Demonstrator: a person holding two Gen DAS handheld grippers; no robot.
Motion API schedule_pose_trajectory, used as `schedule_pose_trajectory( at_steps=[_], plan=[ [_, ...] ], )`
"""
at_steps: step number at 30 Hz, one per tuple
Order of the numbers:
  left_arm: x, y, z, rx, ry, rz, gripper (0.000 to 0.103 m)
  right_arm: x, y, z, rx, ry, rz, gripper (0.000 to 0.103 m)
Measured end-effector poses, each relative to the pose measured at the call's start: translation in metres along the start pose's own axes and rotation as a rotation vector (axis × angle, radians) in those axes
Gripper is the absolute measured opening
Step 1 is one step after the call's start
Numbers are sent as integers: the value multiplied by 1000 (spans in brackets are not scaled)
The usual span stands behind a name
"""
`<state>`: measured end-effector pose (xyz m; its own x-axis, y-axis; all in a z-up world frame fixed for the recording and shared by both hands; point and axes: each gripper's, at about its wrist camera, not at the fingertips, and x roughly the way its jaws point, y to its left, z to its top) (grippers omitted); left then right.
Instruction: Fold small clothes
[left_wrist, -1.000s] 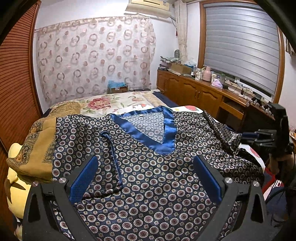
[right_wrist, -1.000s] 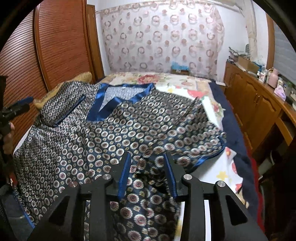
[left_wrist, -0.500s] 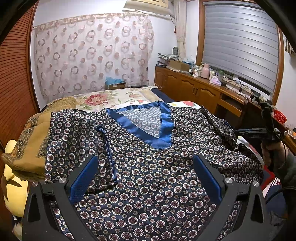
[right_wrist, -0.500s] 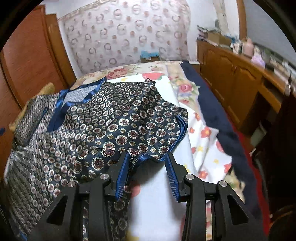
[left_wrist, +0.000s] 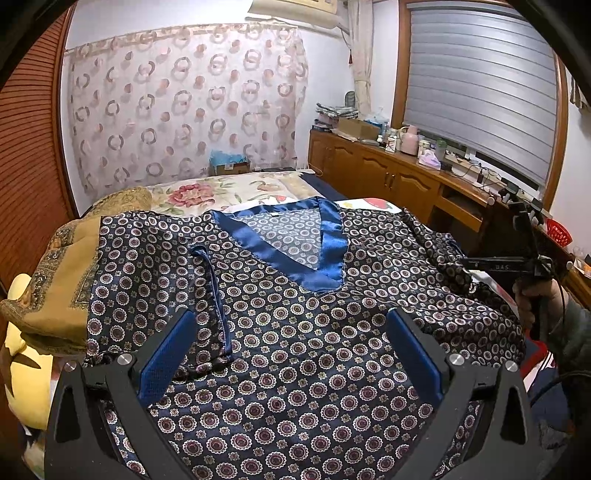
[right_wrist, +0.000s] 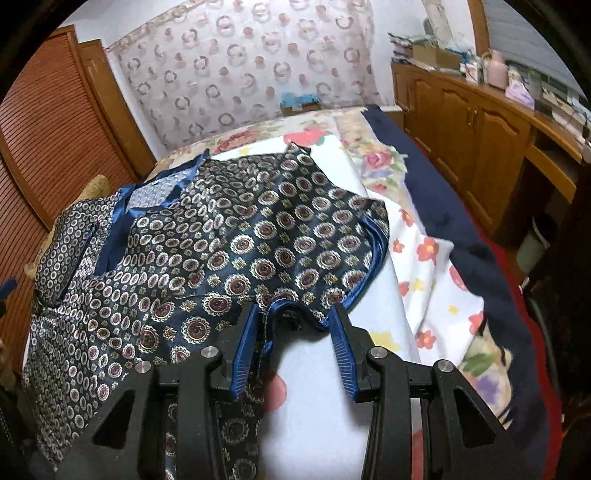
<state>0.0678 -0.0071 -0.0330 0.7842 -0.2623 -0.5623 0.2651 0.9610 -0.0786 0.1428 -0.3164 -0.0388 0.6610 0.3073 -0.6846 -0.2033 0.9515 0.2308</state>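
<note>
Left wrist view looks across a bed (left_wrist: 229, 188) with a floral cover, on which a navy patterned top (left_wrist: 295, 332) with a blue satin V-neck lies spread flat, front up. The left gripper (left_wrist: 291, 350) hangs just above the lower part of the garment, its jaws spread wide with nothing between them. A mustard-brown blanket (left_wrist: 62, 280) is bunched along the left edge of the bed, with a yellow plush toy (left_wrist: 26, 373) below it. Behind the bed hangs a sheer curtain (left_wrist: 184, 103) printed with rings; a slatted wooden door (left_wrist: 26, 147) fills the left wall. Along the right wall a wooden cabinet (left_wrist: 388, 173) carries boxes, bottles and cables under a grey window blind (left_wrist: 480, 85).

From the right wrist view, the right gripper (right_wrist: 291, 332) sits at the sleeve (right_wrist: 303, 251) on the garment's right side, on the white flowered sheet (right_wrist: 424, 266). Its jaws stand at a middling gap, and the sleeve's blue-trimmed hem lies folded between them, against the left finger; whether it is actually pinched cannot be told. In the left wrist view this gripper appears only as a dark frame at the right edge, with the hand holding it partly cut off. The garment's bottom hem is hidden beneath the left gripper's body. The small items on the cabinet are too small to identify.
</note>
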Motion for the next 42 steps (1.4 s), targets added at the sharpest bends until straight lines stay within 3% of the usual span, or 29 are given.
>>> schedule_pose_trajectory(
  at_steps=[1, 4, 15, 21, 27, 29, 34, 38, 42],
  plan=[
    [0, 0, 0, -1, 1, 1, 103, 1, 1, 0, -14, 0, -10, 12],
    [1, 2, -1, -2, 3, 3, 103, -2, 9, 3, -63, -28, -1, 6],
    [0, 4, -4, -10, 4, 7, 103, -17, 75, 39, -267, -148, 0, 6],
    [-1, 9, -4, -16, 5, 18, 103, 11, 121, 48, -375, -113, 40, 6],
    [-3, 15, -6, -27, 6, 24, 103, 28, 132, 46, -386, -67, 48, 6],
    [-3, 16, -7, -31, 5, 25, 103, 27, 128, 52, -376, -68, 33, 12],
    [-2, 16, -8, -36, 5, 21, 103, 0, 116, 54, -338, -114, 43, 40],
    [2, 13, -9, -32, 13, 14, 103, -19, 92, 48, -295, -142, 2, 44],
    [4, 9, -9, -26, 18, 10, 103, 0, 64, 44, -230, -84, -49, 45]
  ],
)
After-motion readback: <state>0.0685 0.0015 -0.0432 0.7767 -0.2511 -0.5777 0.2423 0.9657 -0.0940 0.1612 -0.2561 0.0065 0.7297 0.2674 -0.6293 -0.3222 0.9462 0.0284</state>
